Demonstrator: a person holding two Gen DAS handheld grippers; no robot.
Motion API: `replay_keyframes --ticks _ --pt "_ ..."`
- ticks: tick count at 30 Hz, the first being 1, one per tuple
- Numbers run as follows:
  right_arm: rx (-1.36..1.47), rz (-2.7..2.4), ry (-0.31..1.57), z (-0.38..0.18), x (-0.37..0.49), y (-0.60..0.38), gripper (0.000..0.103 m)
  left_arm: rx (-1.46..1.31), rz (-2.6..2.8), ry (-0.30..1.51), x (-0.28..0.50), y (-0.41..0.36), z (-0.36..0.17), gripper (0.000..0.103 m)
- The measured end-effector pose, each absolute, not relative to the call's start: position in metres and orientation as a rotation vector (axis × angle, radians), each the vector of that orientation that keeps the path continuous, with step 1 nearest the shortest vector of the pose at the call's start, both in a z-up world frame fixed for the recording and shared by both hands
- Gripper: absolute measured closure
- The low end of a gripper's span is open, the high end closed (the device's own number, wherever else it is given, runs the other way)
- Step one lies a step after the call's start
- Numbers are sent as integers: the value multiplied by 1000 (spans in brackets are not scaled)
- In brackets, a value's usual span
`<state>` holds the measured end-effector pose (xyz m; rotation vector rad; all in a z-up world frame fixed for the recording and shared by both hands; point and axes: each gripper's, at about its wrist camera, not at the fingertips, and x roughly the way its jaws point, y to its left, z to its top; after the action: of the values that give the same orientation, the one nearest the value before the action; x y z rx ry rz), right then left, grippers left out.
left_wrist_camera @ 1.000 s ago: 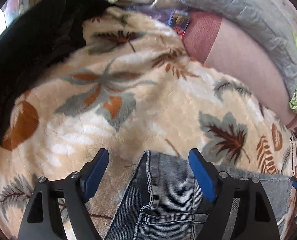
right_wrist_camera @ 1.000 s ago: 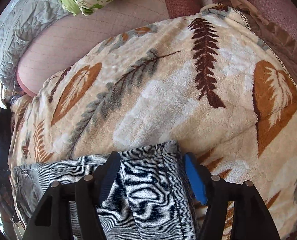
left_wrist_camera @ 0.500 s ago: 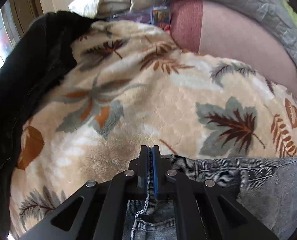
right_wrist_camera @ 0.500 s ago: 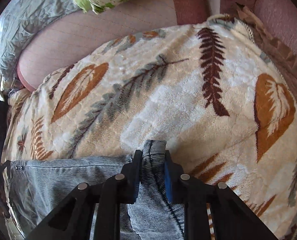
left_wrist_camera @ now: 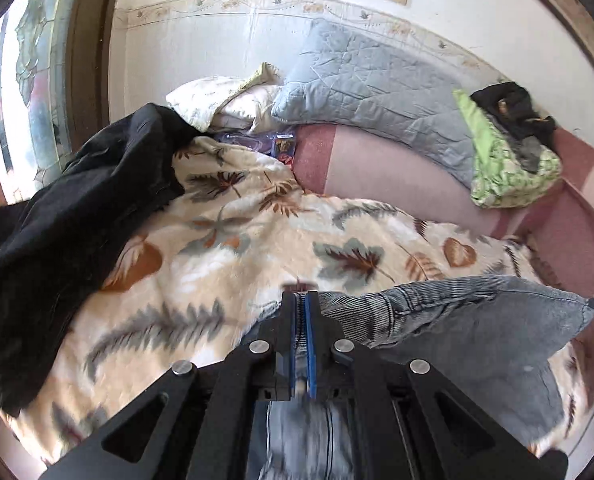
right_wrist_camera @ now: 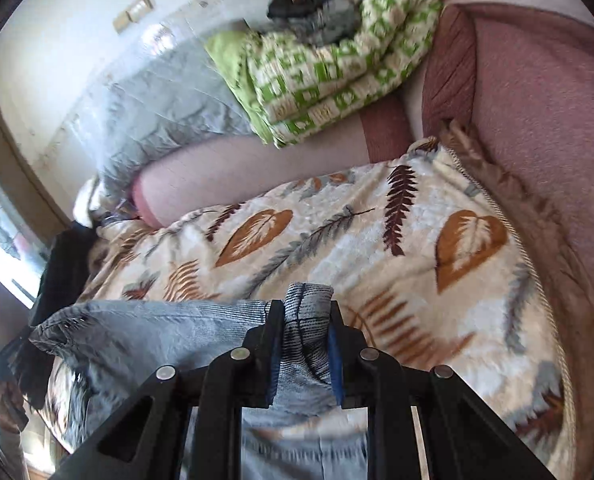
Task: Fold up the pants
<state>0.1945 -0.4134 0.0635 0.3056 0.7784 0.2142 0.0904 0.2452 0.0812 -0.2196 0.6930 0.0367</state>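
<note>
Grey-blue denim pants hang lifted above a cream leaf-print blanket on a sofa. My left gripper is shut on one end of the waistband, its blue pads pressed together on the seam. In the right wrist view the pants stretch away to the left, and my right gripper is shut on a bunched fold of the other waistband end. The band is pulled taut between both grippers; the legs hang below, blurred and mostly hidden by the gripper bodies.
A black garment lies heaped on the blanket's left side. A grey quilted cushion, a white pillow and a green patterned bundle rest against the pink sofa back. A window is at far left.
Both grippers closed on the waistband, then rose and drew back with it. The pants came up off the blanket and more of the wall and cushions came into view.
</note>
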Motion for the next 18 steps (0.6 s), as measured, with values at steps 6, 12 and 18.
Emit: replay_keyframes --ticks 6,12,18 --pt "338 259 984 -34 91 -425 55 -211 -27 943 15 270 5 91" --pt "470 156 1010 -61 42 -455 33 -241 146 935 -4 293 9 71" --pt "670 234 994 -38 88 -458 30 -168 46 831 25 231 42 49"
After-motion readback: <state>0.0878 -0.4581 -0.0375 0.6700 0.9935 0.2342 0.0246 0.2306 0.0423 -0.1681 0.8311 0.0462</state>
